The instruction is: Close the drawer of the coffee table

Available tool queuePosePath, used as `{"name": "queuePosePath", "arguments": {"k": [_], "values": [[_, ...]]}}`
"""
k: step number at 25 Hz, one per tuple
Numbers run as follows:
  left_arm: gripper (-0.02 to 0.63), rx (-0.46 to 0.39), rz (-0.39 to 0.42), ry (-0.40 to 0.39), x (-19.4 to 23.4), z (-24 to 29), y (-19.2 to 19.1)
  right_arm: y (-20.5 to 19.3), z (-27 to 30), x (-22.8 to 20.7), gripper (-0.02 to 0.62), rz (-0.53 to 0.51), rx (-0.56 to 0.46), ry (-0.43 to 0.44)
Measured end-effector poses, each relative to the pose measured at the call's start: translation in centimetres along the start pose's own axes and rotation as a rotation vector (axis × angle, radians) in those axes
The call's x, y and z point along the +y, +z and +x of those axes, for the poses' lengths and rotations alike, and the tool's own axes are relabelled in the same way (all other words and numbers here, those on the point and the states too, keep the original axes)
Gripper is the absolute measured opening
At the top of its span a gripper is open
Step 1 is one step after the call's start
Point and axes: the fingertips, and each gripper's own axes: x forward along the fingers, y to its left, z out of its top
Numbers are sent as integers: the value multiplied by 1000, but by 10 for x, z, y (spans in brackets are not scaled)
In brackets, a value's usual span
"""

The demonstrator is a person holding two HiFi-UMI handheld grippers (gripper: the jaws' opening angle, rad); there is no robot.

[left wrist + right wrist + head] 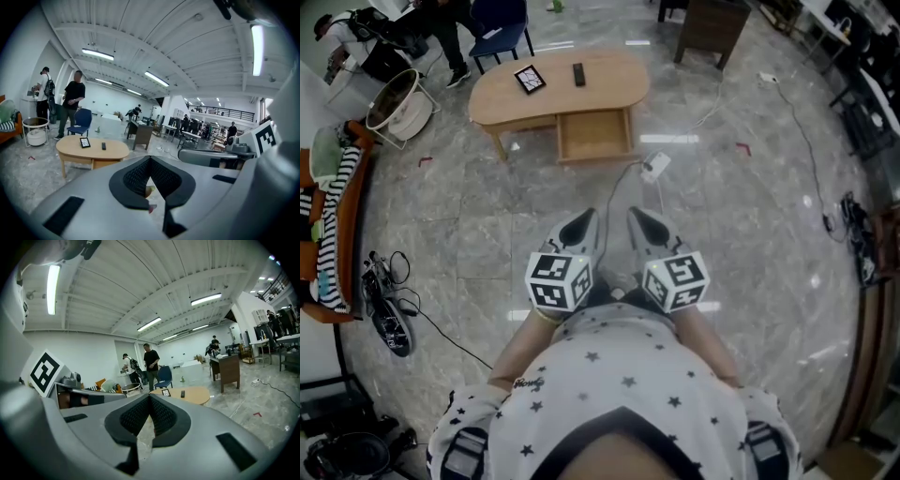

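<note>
A light wooden oval coffee table (558,89) stands well ahead of me on the marble floor. Its drawer (595,134) is pulled out toward me and looks empty. A small framed picture (530,79) and a black remote (578,74) lie on the tabletop. My left gripper (578,228) and right gripper (644,223) are held side by side close to my body, far short of the table, both shut with nothing between the jaws. The table (92,150) sits left of centre in the left gripper view, and the table (185,394) is partly hidden behind the jaws in the right gripper view.
A white power strip (656,167) and its cable lie on the floor between me and the drawer. A blue chair (502,37) and two people stand behind the table. A round basket (398,103) and an orange sofa (337,216) are at left. A dark cabinet (712,26) stands behind right.
</note>
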Motion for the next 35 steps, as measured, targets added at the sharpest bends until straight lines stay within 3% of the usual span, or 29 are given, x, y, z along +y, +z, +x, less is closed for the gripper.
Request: {"name": "queuePosePath", "arguments": {"k": [10, 35], "values": [[9, 4, 1, -9, 22, 21, 12, 7, 27, -5, 8, -21, 10, 5], [9, 34, -40, -15, 102, 120, 58, 44, 146, -67, 8, -10, 49, -14]]}}
